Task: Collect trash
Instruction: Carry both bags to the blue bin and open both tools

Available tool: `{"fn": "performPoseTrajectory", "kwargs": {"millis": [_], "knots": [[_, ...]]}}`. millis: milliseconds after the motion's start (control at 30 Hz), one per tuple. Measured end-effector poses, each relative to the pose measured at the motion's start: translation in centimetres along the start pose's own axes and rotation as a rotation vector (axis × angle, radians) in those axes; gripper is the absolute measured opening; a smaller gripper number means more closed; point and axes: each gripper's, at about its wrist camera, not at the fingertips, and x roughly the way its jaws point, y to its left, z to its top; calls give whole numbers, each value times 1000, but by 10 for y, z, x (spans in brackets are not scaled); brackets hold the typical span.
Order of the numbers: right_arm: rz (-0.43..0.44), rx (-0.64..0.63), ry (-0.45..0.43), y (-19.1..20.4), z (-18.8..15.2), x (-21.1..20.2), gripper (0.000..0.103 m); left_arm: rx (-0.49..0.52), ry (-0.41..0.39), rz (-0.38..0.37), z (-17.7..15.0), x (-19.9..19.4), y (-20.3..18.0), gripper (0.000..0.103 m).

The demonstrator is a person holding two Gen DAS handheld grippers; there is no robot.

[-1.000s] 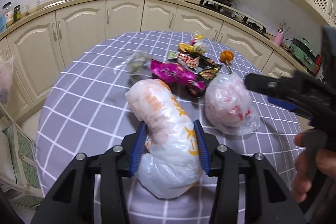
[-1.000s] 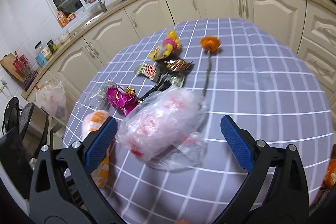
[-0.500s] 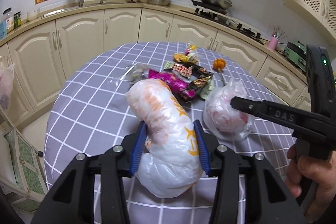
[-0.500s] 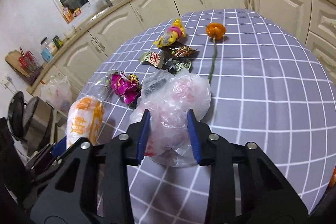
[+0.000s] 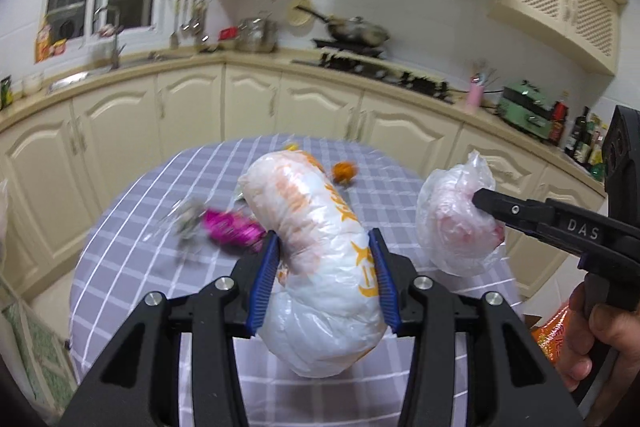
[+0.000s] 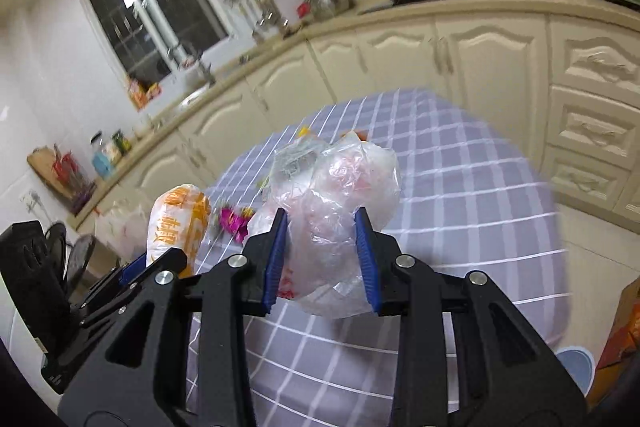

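Observation:
My left gripper (image 5: 324, 259) is shut on a white plastic bag with orange print (image 5: 316, 239) and holds it above the round table (image 5: 132, 267). My right gripper (image 6: 320, 251) is shut on a crumpled clear bag with red print (image 6: 344, 211), also lifted off the table. The right gripper with its bag shows in the left wrist view (image 5: 456, 223). The orange-print bag shows in the right wrist view (image 6: 176, 223). A magenta wrapper (image 5: 232, 231), a clear crumpled wrapper (image 5: 184, 219) and an orange flower (image 5: 344, 171) lie on the table.
The table has a grey checked cloth (image 6: 460, 195). Cream kitchen cabinets (image 5: 192, 123) curve behind it. An orange packet (image 5: 556, 331) sits low at the right beside the table. A hanging plastic bag (image 6: 120, 227) is at the far left.
Both grippers have lifted their bags up off the table and tilted upward. The right gripper closed on the clear bag within the last second.

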Motion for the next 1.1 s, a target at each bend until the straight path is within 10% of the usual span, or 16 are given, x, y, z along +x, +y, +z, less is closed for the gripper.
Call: {"fn": "performPoseTrajectory", "kwargs": {"millis": [533, 800, 1100], "knots": [[-401, 224, -259, -163, -18, -186, 33, 190, -34, -408, -2, 14, -194, 44], [-618, 429, -151, -256, -96, -214, 33, 348, 151, -598, -72, 51, -300, 44], [-653, 668, 12, -333, -190, -195, 33, 454, 512, -657, -189, 146, -361, 44]]}}
